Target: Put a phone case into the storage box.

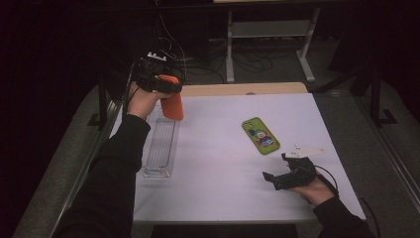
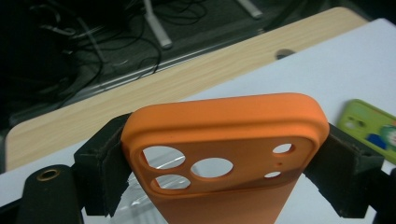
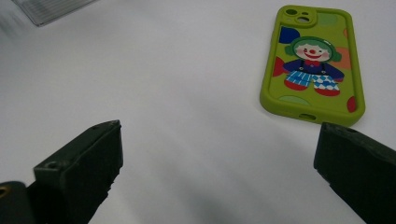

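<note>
Left gripper (image 1: 166, 91): raised above the far left part of the worktop (image 1: 223, 163), fingers (image 2: 100, 170) clenched on the two long edges of the orange phone case (image 1: 172, 104).
Orange phone case: off the worktop, hanging roughly upright from the left gripper; in the left gripper view its camera cut-outs face the lens and its top edge stands clear above the fingers.
Clear tray (image 1: 161, 148): a long see-through tray on the left side of the worktop, just below the orange phone case, not touching it.
Right gripper (image 1: 278, 171): low over the near right part of the worktop, held in the person's right hand (image 1: 317, 191), fingers (image 3: 84, 165) released and spread wide, with bare white surface between them.
Green phone case (image 1: 260, 135): lying flat, clown picture up, near the middle right of the worktop, just beyond the right gripper and apart from its fingers.
Worktop: white sheet over a wooden top.
</note>
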### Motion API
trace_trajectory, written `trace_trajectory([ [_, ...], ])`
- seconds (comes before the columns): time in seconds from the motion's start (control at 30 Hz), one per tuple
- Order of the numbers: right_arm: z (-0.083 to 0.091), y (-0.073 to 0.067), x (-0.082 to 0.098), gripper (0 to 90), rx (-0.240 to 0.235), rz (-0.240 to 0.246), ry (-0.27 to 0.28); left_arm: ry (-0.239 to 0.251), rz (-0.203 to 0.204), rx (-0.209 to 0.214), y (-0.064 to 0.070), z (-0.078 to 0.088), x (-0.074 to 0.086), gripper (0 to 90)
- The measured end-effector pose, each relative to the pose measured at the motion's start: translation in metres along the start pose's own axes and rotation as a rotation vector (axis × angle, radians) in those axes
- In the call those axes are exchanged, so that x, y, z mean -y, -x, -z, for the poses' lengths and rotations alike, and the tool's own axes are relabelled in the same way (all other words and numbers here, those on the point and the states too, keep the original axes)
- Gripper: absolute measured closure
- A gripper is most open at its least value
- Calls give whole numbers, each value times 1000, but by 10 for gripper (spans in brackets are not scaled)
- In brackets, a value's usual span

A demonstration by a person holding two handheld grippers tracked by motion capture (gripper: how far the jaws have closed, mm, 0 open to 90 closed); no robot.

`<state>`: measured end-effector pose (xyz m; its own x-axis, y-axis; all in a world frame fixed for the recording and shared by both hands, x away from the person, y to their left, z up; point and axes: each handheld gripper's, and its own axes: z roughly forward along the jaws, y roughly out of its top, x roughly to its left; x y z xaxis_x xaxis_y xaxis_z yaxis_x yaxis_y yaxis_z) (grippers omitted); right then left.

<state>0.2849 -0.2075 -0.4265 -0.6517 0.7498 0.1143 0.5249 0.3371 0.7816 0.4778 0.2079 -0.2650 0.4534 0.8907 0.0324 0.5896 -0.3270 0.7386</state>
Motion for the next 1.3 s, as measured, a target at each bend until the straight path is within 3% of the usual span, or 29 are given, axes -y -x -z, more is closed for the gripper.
trace_trajectory([
  [0.3,0,0,0,6,-2,4,7,-37,59,-127,-18,-19,2,155],
  [0.53,-1,-1,0,6,-6,13,5,-61,100,-188,-30,-35,5,153],
  [0.67,0,-2,0,6,-14,12,-1,-93,126,-205,-36,-46,8,153],
  [0.9,-1,-2,0,6,-16,13,-5,-136,133,-227,-39,-63,12,151],
  [1.3,-1,-2,0,6,-13,14,-3,-183,149,-238,-33,-84,17,148],
])
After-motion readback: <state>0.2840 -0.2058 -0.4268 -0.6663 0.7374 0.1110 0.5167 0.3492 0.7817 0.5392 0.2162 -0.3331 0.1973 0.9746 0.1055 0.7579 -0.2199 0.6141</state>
